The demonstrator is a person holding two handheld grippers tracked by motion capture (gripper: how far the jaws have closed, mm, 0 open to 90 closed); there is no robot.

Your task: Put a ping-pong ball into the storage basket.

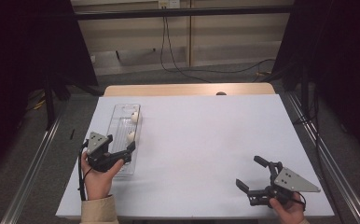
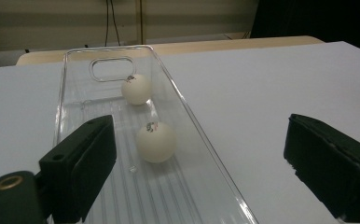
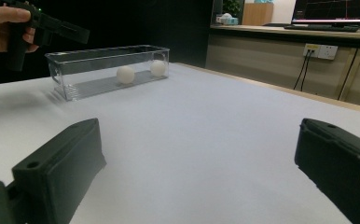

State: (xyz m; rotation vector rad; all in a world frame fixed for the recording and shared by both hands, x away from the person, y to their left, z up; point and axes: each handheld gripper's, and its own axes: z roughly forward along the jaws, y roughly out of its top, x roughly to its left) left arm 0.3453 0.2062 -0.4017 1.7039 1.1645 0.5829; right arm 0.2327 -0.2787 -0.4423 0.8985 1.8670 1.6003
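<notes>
A clear plastic tray lies lengthwise on the left of the white table. Two white balls rest in its far half, one ball behind the other ball. My left gripper hangs open over the tray's near end, one jaw above the tray and the other past its right wall. In the left gripper view the tray holds the near ball and the far ball, both ahead of the open left gripper. My right gripper stands open and empty at the front right.
A wooden strip borders the table's far edge. Dark curtains hang on both sides and metal rails run along the floor. The right gripper view shows the tray far off, with the left gripper above its end.
</notes>
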